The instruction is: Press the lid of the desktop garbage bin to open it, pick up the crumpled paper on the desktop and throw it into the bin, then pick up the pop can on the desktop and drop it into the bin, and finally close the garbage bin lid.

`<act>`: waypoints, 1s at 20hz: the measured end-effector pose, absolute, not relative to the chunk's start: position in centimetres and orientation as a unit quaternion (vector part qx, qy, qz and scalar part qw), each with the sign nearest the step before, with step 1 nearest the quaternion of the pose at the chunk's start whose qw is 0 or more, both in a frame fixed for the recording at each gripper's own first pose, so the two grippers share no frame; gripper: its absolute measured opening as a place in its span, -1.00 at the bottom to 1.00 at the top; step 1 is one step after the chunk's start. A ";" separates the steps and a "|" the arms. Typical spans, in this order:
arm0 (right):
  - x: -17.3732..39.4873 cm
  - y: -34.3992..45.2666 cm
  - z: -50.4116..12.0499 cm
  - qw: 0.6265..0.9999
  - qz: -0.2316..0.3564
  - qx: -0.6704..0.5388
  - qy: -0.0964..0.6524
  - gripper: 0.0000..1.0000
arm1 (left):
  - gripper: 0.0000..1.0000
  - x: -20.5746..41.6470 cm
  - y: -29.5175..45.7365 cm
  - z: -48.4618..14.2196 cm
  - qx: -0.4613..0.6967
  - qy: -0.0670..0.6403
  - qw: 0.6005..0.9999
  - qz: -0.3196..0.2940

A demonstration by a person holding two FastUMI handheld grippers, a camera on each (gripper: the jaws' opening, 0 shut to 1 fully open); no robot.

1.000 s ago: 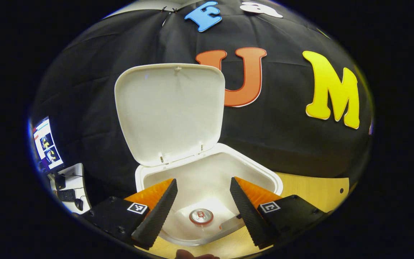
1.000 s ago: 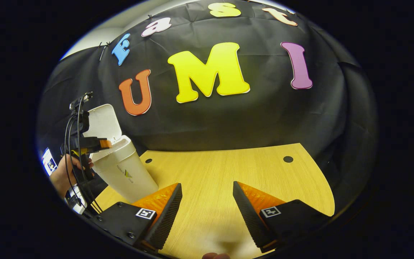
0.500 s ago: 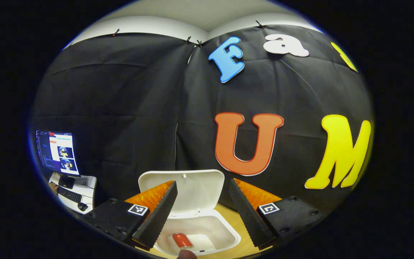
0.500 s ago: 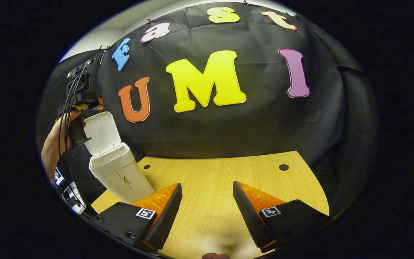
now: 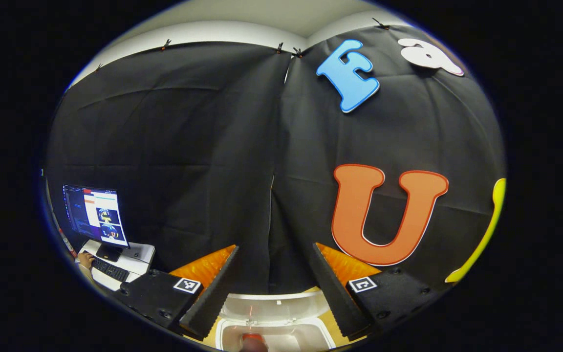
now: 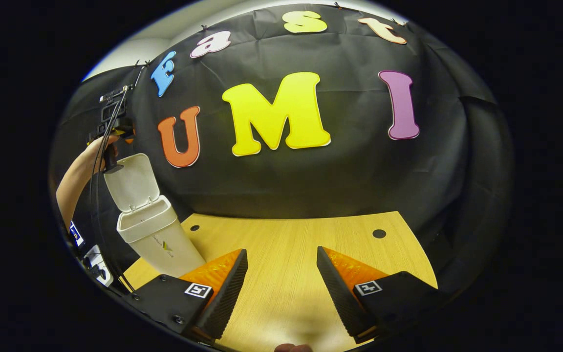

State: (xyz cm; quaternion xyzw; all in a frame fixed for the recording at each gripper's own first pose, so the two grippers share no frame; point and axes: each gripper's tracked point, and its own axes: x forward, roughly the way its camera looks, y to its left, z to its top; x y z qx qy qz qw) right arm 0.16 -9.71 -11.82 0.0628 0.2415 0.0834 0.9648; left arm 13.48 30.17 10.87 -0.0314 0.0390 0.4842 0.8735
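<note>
White bin upright, lid raised

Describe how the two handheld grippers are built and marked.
Left gripper and right gripper match: black screwed blocks, each bearing a square black-and-white tag, with wedge-shaped, ridged jaws. Black cables hang from the left one; the forearm holding it is unsleeved.

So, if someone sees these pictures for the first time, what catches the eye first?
Probably the white bin at the left end of the wooden table, its lid standing open. Above it a hand holds the left tool. The right tool hangs open over bare table.
</note>
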 end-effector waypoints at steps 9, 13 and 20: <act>0.6 -8.4 -11.6 0.964 0.101 0.052 0.239 0.81 | 0.88 14.4 30.9 6.1 -0.057 0.105 0.863 0.491; 1.1 -8.6 -11.7 0.964 0.112 0.052 0.234 0.80 | 0.88 13.6 28.6 5.6 -0.054 0.113 0.867 0.482; -0.1 -7.1 -12.4 0.958 0.155 0.045 0.239 0.81 | 0.83 9.2 20.2 0.4 -0.066 0.120 0.885 0.445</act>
